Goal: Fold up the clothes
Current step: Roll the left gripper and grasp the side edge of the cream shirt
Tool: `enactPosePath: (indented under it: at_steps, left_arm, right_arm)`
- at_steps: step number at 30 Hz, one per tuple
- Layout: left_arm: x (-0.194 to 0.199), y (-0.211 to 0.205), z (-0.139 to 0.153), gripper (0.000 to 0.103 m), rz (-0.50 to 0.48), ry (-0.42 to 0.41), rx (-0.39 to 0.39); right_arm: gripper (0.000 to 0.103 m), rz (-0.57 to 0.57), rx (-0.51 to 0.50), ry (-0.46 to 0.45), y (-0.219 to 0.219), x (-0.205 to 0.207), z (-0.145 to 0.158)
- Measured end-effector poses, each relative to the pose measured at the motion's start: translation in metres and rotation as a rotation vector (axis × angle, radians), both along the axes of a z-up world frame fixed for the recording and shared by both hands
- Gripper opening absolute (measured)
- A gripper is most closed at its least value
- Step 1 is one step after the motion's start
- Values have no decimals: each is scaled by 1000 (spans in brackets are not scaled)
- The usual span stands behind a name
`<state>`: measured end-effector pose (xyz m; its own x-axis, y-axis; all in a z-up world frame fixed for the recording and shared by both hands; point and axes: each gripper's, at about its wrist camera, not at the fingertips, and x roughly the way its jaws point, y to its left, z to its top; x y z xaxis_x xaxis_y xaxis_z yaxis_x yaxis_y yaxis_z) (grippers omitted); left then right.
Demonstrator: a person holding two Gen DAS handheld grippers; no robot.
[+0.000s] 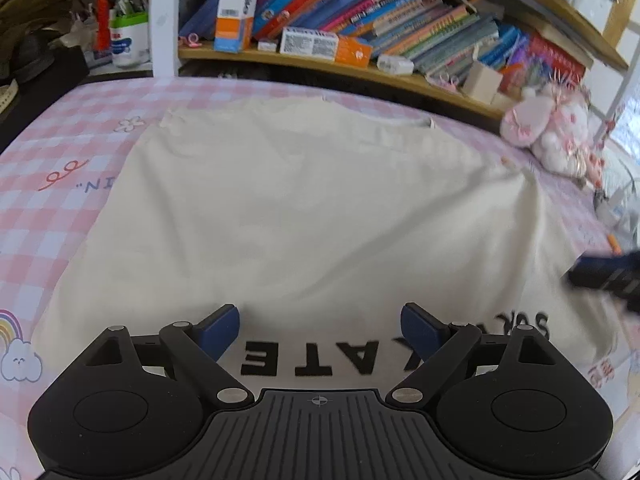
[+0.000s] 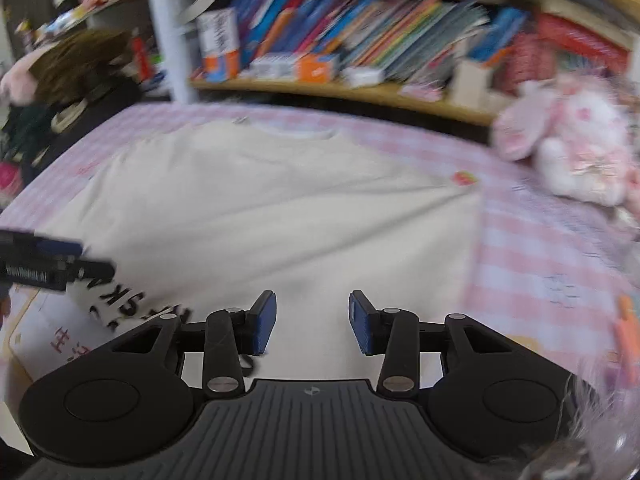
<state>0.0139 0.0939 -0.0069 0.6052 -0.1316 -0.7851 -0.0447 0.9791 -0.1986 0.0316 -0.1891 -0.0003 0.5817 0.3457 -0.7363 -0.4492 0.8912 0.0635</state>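
A cream T-shirt [image 1: 304, 208] with black letters lies spread flat on the pink checked bed cover [image 1: 44, 208]. Its collar is at the far side. My left gripper [image 1: 320, 330] is open and empty, just above the near printed part of the shirt. My right gripper [image 2: 312, 320] is open and empty above the shirt [image 2: 280, 208] near its right side. The right gripper also shows blurred at the right edge of the left wrist view [image 1: 608, 276]. The left gripper shows at the left edge of the right wrist view [image 2: 44, 264].
A wooden shelf [image 1: 320, 66] full of books and boxes runs behind the bed. A pink and white plush toy [image 1: 552, 132] sits on the bed at the far right. Dark bags [image 1: 32, 52] and a pen cup [image 1: 130, 40] stand at far left.
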Motion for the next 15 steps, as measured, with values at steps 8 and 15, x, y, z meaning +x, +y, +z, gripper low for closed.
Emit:
enactPosePath:
  at_steps: [8, 15]
  left_arm:
    - [-24, 32, 11, 90, 129, 0, -3]
    - [-52, 71, 6, 89, 356, 40, -218]
  right_arm:
    - [46, -1, -92, 61, -28, -9, -30]
    - [50, 27, -114, 24, -29, -19, -32]
